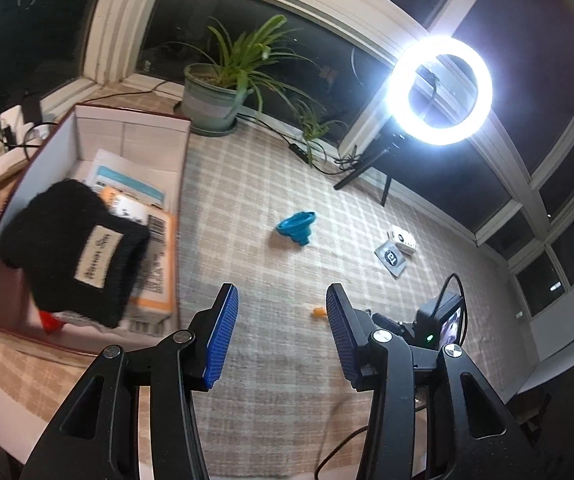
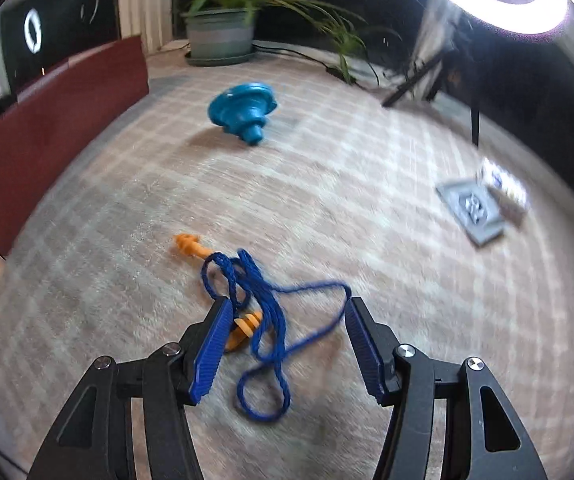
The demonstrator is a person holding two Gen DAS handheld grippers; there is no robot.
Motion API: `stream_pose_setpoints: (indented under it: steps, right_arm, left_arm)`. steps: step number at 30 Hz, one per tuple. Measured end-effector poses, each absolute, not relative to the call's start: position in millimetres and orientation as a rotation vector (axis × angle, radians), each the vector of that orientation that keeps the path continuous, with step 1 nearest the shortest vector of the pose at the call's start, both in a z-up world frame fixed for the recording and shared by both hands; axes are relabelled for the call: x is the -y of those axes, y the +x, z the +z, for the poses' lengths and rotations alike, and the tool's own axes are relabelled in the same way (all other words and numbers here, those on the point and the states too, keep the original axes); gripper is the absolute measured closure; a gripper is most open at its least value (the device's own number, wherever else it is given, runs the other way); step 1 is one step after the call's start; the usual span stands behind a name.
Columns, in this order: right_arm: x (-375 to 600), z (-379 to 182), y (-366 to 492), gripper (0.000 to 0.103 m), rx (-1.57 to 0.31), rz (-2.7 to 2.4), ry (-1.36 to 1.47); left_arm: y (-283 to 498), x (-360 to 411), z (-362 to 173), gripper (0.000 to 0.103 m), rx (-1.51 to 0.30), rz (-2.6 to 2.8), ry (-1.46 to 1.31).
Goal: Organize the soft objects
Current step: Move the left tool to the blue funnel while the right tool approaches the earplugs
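A black knit hat (image 1: 73, 248) with a white label is over the open red-walled box (image 1: 135, 126), blurred, above papers and packets inside. My left gripper (image 1: 281, 332) is open and empty, right of the box over the checked rug. My right gripper (image 2: 285, 340) is open, low over the rug, its jaws either side of a blue cord (image 2: 265, 320) with orange earplugs (image 2: 189, 244); one plug (image 2: 245, 328) lies by the left finger. A blue collapsible funnel (image 2: 243, 110) lies farther on the rug; it also shows in the left wrist view (image 1: 297, 226).
A potted plant (image 1: 217, 100) stands by the window. A ring light (image 1: 439, 92) on a tripod stands at the right. A grey card (image 1: 391, 260) and small white box (image 1: 404, 240) lie on the rug. The other gripper's camera (image 1: 439, 320) shows at lower right.
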State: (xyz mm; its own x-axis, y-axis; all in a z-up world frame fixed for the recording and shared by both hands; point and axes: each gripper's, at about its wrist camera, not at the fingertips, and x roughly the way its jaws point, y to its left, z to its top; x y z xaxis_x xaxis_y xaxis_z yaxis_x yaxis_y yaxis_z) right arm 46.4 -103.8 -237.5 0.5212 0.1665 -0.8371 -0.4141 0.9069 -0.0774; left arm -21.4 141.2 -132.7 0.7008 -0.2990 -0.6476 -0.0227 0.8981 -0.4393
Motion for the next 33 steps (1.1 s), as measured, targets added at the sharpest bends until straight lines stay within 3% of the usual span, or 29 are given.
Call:
stream_pose_setpoints:
  steps: [6, 10, 19, 23, 33]
  right_arm:
    - [125.9, -225.5, 31.5, 0.049, -0.98, 0.469, -0.142]
    - [120.2, -233.6, 21.9, 0.033, -0.985, 0.489, -0.144]
    - [103.4, -243.9, 38.7, 0.033, -0.965, 0.475, -0.233]
    - [96.6, -244.9, 42.7, 0.033, -0.977, 0.5, -0.276]
    - [107.1, -234.1, 51.7, 0.033, -1.086, 0.585, -0.245]
  left_arm:
    - [-10.8, -126.6, -141.3, 0.059, -0.805, -0.19, -0.442]
    - [-6.6, -120.4, -145.6, 0.059, -0.817, -0.202, -0.449]
    - [18.9, -91.7, -157.2, 0.058, -0.828, -0.22, -0.433]
    - [42.4, -74.8, -168.5, 0.046, -0.83, -0.217, -0.428]
    - [113.0, -56.4, -208.5, 0.046, -0.903, -0.165, -0.455]
